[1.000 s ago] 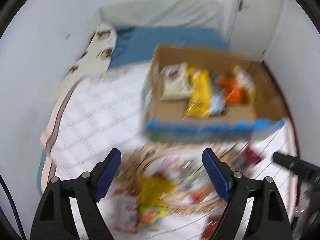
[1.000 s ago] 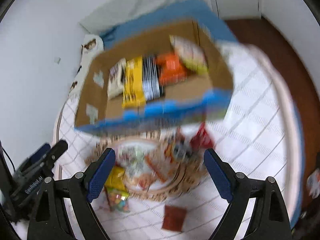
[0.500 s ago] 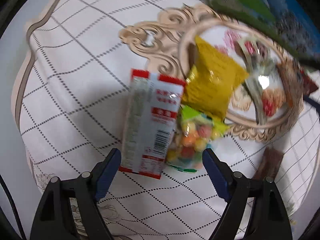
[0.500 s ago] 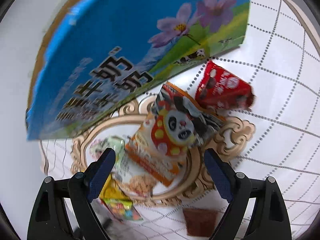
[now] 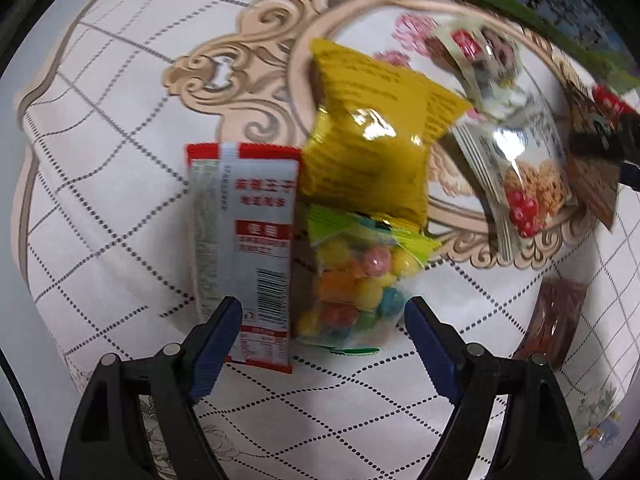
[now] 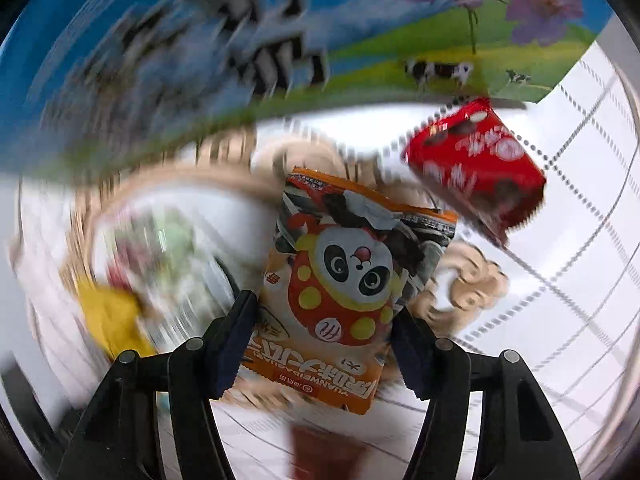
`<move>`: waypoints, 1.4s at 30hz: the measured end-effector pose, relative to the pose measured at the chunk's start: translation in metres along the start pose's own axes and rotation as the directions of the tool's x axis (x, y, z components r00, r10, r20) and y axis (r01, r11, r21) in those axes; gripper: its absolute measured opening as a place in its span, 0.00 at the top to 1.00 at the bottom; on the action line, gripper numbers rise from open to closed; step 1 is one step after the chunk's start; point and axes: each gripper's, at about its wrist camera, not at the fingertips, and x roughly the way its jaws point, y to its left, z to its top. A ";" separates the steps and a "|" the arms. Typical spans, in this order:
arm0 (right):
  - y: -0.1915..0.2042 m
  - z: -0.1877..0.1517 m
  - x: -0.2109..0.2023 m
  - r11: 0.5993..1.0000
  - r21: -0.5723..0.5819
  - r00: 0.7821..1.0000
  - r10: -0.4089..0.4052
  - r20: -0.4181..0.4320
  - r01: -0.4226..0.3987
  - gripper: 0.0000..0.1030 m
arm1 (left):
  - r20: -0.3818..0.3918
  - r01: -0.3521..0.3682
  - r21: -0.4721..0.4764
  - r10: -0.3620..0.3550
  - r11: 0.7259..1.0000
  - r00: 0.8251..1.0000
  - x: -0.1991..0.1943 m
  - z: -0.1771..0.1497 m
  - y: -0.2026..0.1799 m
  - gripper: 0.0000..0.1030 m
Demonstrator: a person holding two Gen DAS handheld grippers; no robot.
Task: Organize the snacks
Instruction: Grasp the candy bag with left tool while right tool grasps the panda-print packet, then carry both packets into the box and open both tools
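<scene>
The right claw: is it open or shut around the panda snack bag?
Open. The right claw has its jaws spread on either side of the panda bag, not clamped on it.

Your right gripper (image 6: 322, 328) has its blue-padded jaws spread either side of the orange foil panda-print snack packet (image 6: 348, 280); contact is unclear. Up and right lies a red glossy foil packet (image 6: 478, 166). Behind both stands the blue printed cardboard box (image 6: 240, 40) with flowers and cows.
</scene>
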 end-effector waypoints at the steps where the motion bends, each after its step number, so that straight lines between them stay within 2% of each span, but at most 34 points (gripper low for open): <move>1: 0.002 -0.008 0.001 0.998 -0.051 1.000 -0.026 -0.014 0.025 0.36 | -0.006 -0.001 0.016 0.001 1.000 1.000 0.003 0.003 -0.007 0.20; 4: 0.006 -0.027 0.006 0.984 -0.159 0.995 -0.090 -0.035 0.083 0.36 | -0.002 -0.035 0.073 0.035 0.997 0.999 0.013 0.003 -0.024 0.20; 7: 0.005 -0.039 0.011 0.975 -0.194 0.992 -0.116 -0.048 0.105 0.36 | 0.039 -0.084 0.140 0.079 0.987 0.996 0.018 0.000 -0.047 0.22; 8: 0.005 -0.040 0.013 0.979 -0.182 0.993 -0.102 -0.054 0.091 0.36 | 0.054 -0.094 0.150 0.087 0.984 0.995 0.017 0.000 -0.052 0.27; 9: 0.004 -0.041 0.014 0.983 -0.167 0.995 -0.088 -0.055 0.078 0.35 | 0.059 -0.098 0.156 0.090 0.983 0.994 0.018 -0.001 -0.056 0.45; 10: 0.001 -0.042 0.014 0.988 -0.144 0.996 -0.071 -0.055 0.063 0.33 | 0.040 -0.086 0.149 0.081 0.985 0.996 0.021 0.001 -0.060 0.52; 14: -0.009 -0.047 0.009 0.997 -0.064 0.999 -0.040 -0.031 0.038 0.32 | -0.026 0.043 0.001 -0.043 0.999 0.999 0.027 0.000 -0.052 0.52; 15: -0.012 -0.047 0.008 0.999 -0.038 0.999 -0.030 -0.026 0.028 0.32 | -0.037 0.076 -0.043 -0.077 0.996 0.996 0.029 -0.001 -0.048 0.52; 16: -0.032 -0.049 0.006 1.000 -0.007 1.000 -0.016 -0.018 0.016 0.32 | -0.050 0.111 -0.097 -0.116 0.989 0.992 0.032 -0.002 -0.043 0.51; 19: -0.049 -0.041 0.006 0.998 0.068 1.000 -0.009 -0.009 0.009 0.31 | -0.090 0.169 -0.185 -0.188 0.968 0.978 0.048 -0.006 -0.036 0.48; 21: -0.053 -0.038 0.010 0.995 0.096 1.000 -0.014 -0.004 0.014 0.31 | -0.105 0.183 -0.179 -0.204 0.967 0.973 0.054 -0.008 -0.039 0.46; 28: -0.055 -0.039 0.032 0.989 0.145 0.999 -0.029 0.041 0.023 0.29 | -0.109 0.139 -0.125 -0.152 0.982 0.982 0.054 -0.009 -0.072 0.42; 29: -0.058 -0.042 0.033 0.989 0.145 0.998 -0.034 0.048 0.027 0.33 | -0.099 0.132 -0.126 -0.145 0.983 0.985 0.052 -0.012 -0.077 0.43; 31: -0.058 -0.050 0.038 0.991 0.129 0.997 -0.039 0.069 0.030 0.37 | -0.070 0.101 -0.109 -0.109 0.989 0.992 0.051 -0.006 -0.081 0.53; 34: -0.053 -0.058 0.030 0.995 0.083 0.994 -0.060 0.093 0.052 0.40 | -0.034 0.041 -0.045 -0.042 0.998 0.999 0.043 -0.009 -0.100 0.54; 35: -0.052 -0.063 0.029 0.996 0.072 0.993 -0.060 0.100 0.053 0.40 | -0.034 0.067 -0.035 -0.068 0.997 0.997 0.040 -0.011 -0.105 0.54; 37: -0.052 -0.068 0.023 0.998 0.056 0.992 -0.048 0.114 0.041 0.42 | -0.025 0.076 -0.021 -0.076 0.997 0.997 0.033 -0.014 -0.115 0.54; 42: -0.055 -0.080 -0.009 0.999 0.025 0.988 0.029 0.151 -0.033 0.43 | 0.009 0.143 -0.003 -0.143 0.990 0.990 0.001 -0.019 -0.135 0.54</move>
